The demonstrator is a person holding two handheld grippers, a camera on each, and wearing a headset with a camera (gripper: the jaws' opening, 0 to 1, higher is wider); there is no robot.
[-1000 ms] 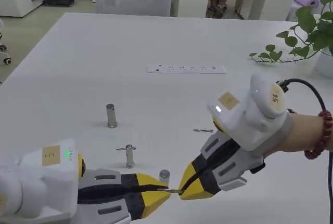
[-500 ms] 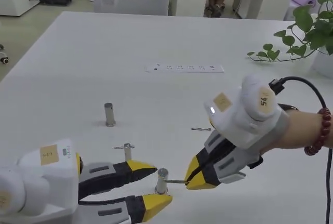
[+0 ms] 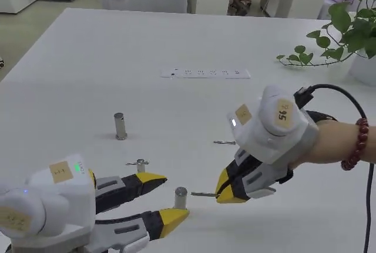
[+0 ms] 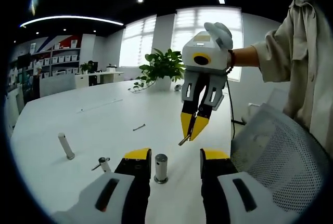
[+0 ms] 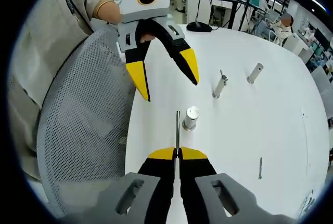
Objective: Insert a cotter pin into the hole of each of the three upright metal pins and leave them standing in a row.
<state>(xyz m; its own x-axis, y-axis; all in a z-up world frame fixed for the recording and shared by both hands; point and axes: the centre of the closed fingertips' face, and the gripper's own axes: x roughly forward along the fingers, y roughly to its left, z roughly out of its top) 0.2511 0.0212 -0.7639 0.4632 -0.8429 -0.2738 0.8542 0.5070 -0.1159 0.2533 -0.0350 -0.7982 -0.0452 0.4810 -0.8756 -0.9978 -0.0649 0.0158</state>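
My left claw (image 3: 169, 196) has let go, jaws now spread around the nearest metal pin (image 3: 180, 196). The right claw (image 3: 225, 192) pinches the cotter pin (image 3: 203, 194), tip just beside it; insertion pending.

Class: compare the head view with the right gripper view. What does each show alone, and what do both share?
The head view adds the red bead bracelet and black cable behind the right gripper. The right gripper view adds the grey mesh chair back and the person's beige shirt. Both share three upright silver pins: the far metal pin, the middle metal pin already cross-pinned, the nearest metal pin; also the open left gripper and the right gripper shut on a thin metal cotter pin.
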